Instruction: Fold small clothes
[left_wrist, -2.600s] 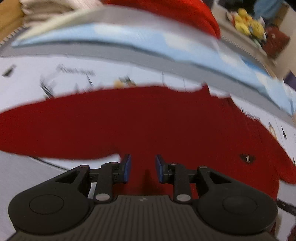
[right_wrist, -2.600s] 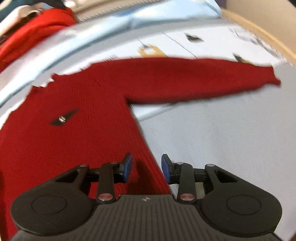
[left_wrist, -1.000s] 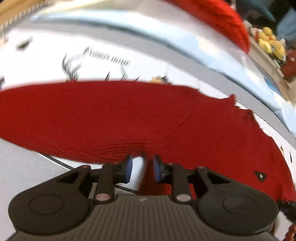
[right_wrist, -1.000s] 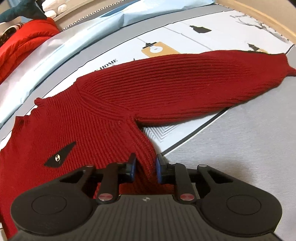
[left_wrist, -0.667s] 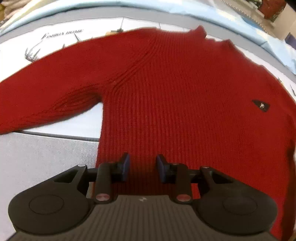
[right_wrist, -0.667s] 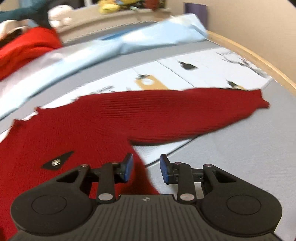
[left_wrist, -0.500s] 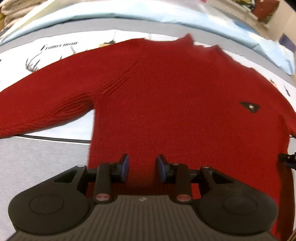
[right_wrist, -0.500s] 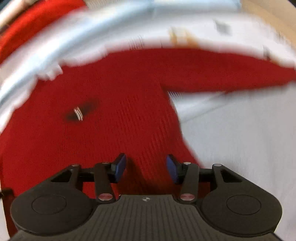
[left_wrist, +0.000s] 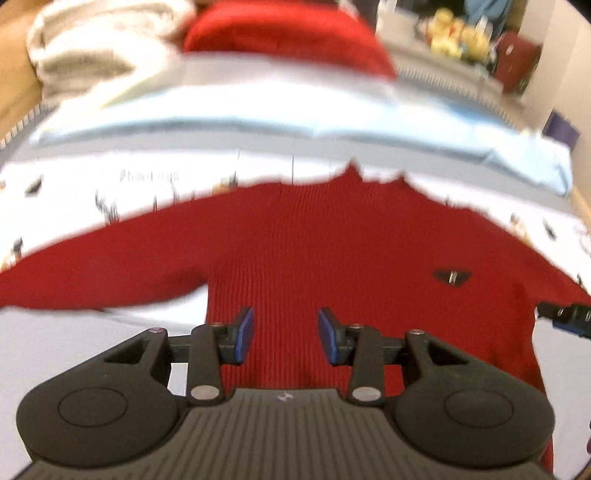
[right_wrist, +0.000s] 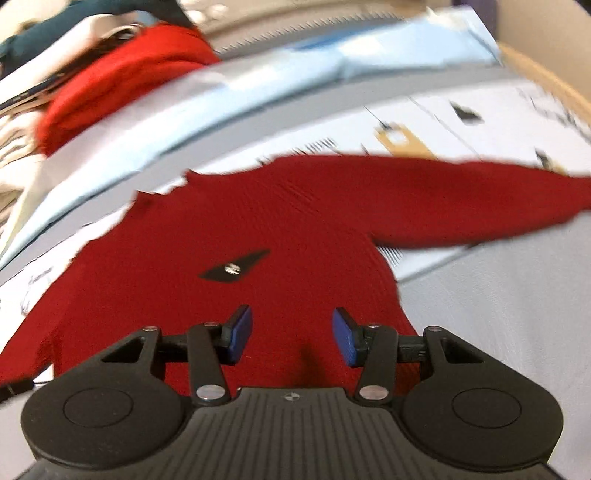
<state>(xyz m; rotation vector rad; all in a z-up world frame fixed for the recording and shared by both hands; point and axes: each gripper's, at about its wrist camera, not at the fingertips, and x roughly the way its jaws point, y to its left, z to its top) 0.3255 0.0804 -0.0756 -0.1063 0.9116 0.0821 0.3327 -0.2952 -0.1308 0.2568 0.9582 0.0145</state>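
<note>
Currently, the red sweater (left_wrist: 332, 266) lies flat, front side up, on the printed bed sheet (left_wrist: 155, 184), filling the centre of both views. Both sleeves extend outward: one toward the left edge of the left wrist view, the other toward the right edge of the right wrist view. A small dark emblem (right_wrist: 233, 268) sits on the chest. The left gripper (left_wrist: 286, 335) hovers above the lower body of the garment; its jaws are opening and nothing is between them. The right gripper (right_wrist: 291, 336) stands parted, holding nothing, near the garment's side edge. A second red garment (right_wrist: 122, 77) lies at the top of the frame.
</note>
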